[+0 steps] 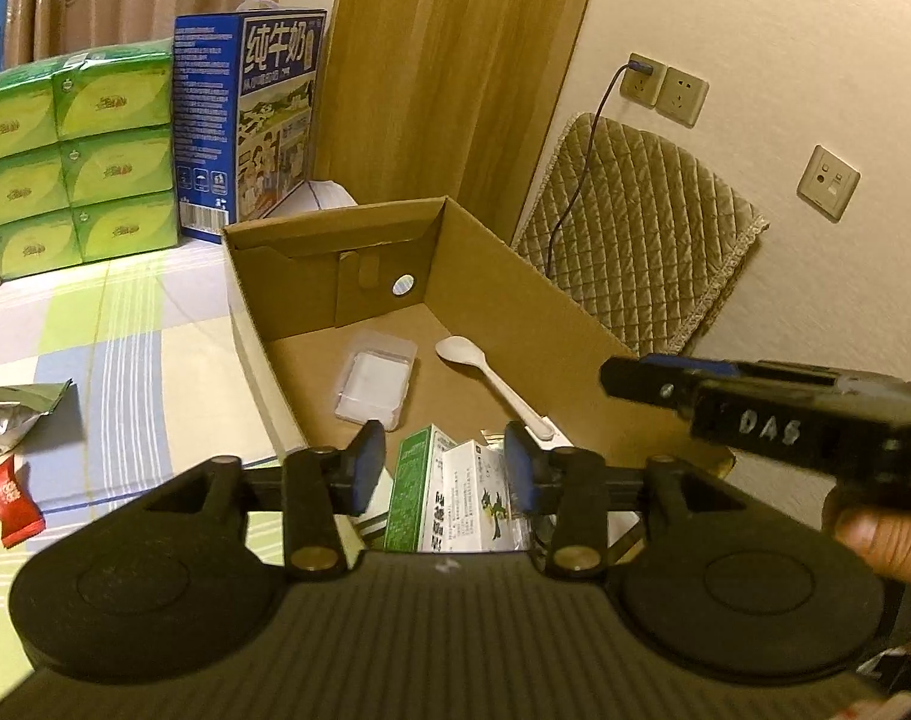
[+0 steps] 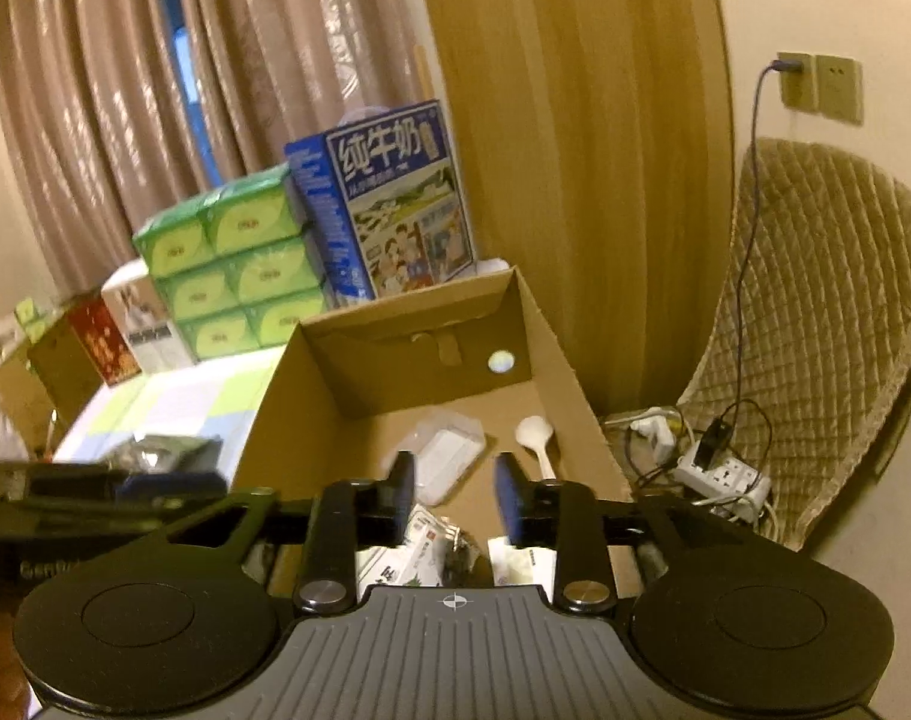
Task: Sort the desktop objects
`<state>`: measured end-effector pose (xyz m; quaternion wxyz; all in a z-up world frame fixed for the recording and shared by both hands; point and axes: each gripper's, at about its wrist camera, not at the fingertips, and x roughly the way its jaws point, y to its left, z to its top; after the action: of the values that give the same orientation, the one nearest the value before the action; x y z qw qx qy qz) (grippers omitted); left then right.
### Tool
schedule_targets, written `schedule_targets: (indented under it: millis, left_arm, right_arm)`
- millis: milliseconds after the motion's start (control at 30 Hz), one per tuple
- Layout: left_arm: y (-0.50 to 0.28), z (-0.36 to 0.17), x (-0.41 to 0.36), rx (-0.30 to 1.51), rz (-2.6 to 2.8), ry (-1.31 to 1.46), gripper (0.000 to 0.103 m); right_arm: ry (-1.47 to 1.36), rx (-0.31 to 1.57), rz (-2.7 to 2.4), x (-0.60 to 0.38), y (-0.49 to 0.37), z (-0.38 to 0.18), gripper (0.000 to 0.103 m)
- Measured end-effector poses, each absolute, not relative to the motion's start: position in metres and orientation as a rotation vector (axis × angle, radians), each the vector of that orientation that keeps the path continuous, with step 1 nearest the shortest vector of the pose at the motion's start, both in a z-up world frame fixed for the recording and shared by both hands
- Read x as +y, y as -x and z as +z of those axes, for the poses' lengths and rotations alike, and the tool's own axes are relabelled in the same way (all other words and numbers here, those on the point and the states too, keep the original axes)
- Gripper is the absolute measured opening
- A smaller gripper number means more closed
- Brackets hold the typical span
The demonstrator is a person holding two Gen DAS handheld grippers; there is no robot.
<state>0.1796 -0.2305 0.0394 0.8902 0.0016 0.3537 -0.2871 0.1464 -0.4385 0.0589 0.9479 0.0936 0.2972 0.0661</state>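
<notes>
Left wrist: milk carton point(image 1: 248, 120) behind cardboard box point(image 1: 515, 294).

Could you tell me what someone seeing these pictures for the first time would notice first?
The open cardboard box fills the middle of both views, with a white spoon and a clear plastic case on its floor and small printed cartons at its near end. Behind it stand a blue milk carton and stacked green packs. Both grippers, left and right, hover open over the box.
</notes>
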Motion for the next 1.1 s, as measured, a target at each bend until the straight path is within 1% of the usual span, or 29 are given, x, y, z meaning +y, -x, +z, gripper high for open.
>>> schedule_targets:
  millis: [33, 100, 233, 333, 400, 433, 500, 533, 600, 700, 733, 900, 1100]
  left_arm:
    - [-0.178, 0.039, -0.228, 0.734, -0.592, -0.003, 0.044]
    - [-0.175, 0.039, -0.223, 0.732, -0.583, 0.003, 0.051]
    - [-0.168, 0.042, -0.215, 0.731, -0.567, 0.007, 0.054]
    - [-0.160, 0.048, -0.208, 0.710, -0.555, -0.002, 0.066]
    - [-0.153, 0.054, -0.203, 0.692, -0.552, -0.014, 0.075]
    - [-0.150, 0.056, -0.201, 0.686, -0.549, -0.021, 0.077]
    - [-0.143, 0.063, -0.195, 0.671, -0.539, -0.037, 0.083]
    - [-0.139, 0.065, -0.193, 0.664, -0.535, -0.043, 0.085]
    - [-0.131, 0.071, -0.186, 0.648, -0.523, -0.056, 0.093]
    - [-0.119, 0.078, -0.176, 0.625, -0.507, -0.080, 0.100]
    - [-0.115, 0.081, -0.172, 0.621, -0.500, -0.089, 0.102]
    - [-0.098, 0.087, -0.151, 0.612, -0.470, -0.100, 0.102]
    - [-0.078, 0.086, -0.119, 0.616, -0.430, -0.116, 0.102]
  right_arm:
    - [-0.191, 0.602, 0.127, -0.440, -0.144, 0.060, 0.036]
    - [-0.194, 0.603, 0.110, -0.443, -0.140, 0.060, 0.044]
    - [-0.210, 0.605, 0.083, -0.449, -0.129, 0.063, 0.052]
    - [-0.208, 0.597, 0.077, -0.447, -0.117, 0.066, 0.059]
    - [-0.195, 0.591, 0.084, -0.444, -0.109, 0.070, 0.064]
    - [-0.187, 0.587, 0.092, -0.441, -0.105, 0.072, 0.065]
    - [-0.180, 0.576, 0.101, -0.436, -0.097, 0.077, 0.071]
    - [-0.179, 0.570, 0.103, -0.434, -0.094, 0.080, 0.073]
    - [-0.178, 0.561, 0.108, -0.429, -0.088, 0.085, 0.079]
    - [-0.167, 0.551, 0.122, -0.419, -0.081, 0.092, 0.085]
    - [-0.162, 0.547, 0.127, -0.415, -0.078, 0.094, 0.085]
    - [-0.142, 0.534, 0.156, -0.396, -0.067, 0.102, 0.093]
    - [-0.119, 0.531, 0.199, -0.371, -0.058, 0.106, 0.097]
